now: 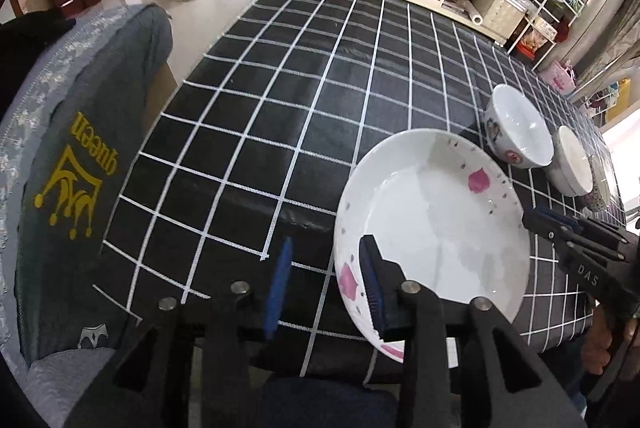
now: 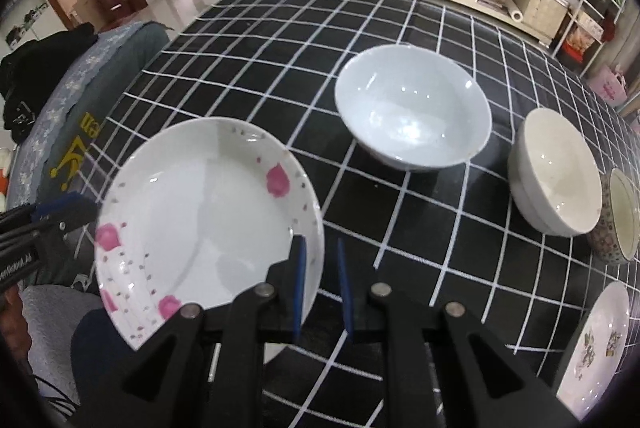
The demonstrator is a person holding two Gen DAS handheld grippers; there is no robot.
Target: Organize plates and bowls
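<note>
Left gripper (image 1: pixel 326 288): we saw its blue-padded fingers set wide apart, the right-hand one lying over the near rim of the pink-flowered plate (image 1: pixel 432 232), the other over bare cloth; nothing was pinched between them.
Right gripper (image 2: pixel 322 288): its fingers stood a narrow gap apart, straddling the plate's right rim. We could not tell whether the pads actually pressed on the rim.
Pink-flowered plate (image 2: pixel 200 212): it sat at the near edge of the table (image 2: pixel 280 40), tilted and overhanging the edge towards us, between the two grippers.
White bowl (image 2: pixel 412 108): upright on the checked cloth, beyond the plate and apart from it; in the left view we saw flower prints on its outer wall (image 1: pixel 516 128).
Cream bowl (image 2: pixel 556 176): just right of the white bowl, not touching it.
Patterned bowl (image 2: pixel 618 224): pressed close against the cream bowl's right side, partly cut off by the frame.
Second plate (image 2: pixel 600 344): near the right corner, printed with greenish sprigs.
Chair back (image 1: pixel 80 168): grey cover with a yellow crown, left of the table.
</note>
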